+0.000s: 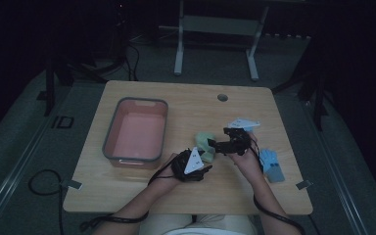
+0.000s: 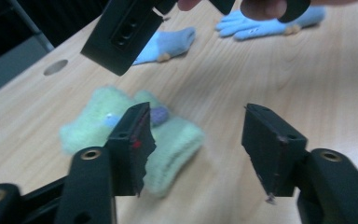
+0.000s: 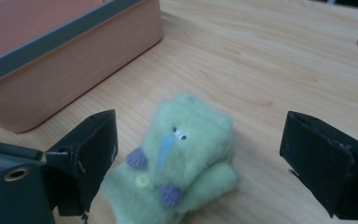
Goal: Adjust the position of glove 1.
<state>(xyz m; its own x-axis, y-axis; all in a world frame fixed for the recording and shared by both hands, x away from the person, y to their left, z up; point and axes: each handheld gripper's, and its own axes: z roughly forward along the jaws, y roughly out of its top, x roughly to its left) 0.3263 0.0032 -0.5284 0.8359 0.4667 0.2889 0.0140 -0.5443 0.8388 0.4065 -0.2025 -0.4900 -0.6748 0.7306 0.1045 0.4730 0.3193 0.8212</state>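
**Two open grippers close in on a fuzzy green glove**

A green glove point(image 1: 205, 146) lies on the wooden table point(image 1: 186, 103), near the middle of the high view. The left gripper point(image 1: 194, 165) sits just below it and the right gripper point(image 1: 225, 144) sits just to its right. Both point at the glove from two sides. My guess is that the person wants to pick it up, and comes from both sides so it cannot slide away.

Both tools are open wide and hold nothing. In the left gripper view, the glove point(image 2: 135, 135) lies behind the left jaw, in the lower left of the frame. In the right gripper view, it point(image 3: 182, 163) lies between the two jaws, low in the middle.

A pink bin point(image 1: 136, 131) with a grey rim stands at the left of the high view. It looks empty, so the glove may be meant to go in there.

The high view is dark and the glove is just a pale blob. The right gripper view shows its little eyes, purple dots and a yellow button. The left gripper view shows two blue gloves point(image 2: 265, 23) at the top of the frame, far across the table. The high view shows a blue glove point(image 1: 271, 164) at the right, beside the person's right arm.
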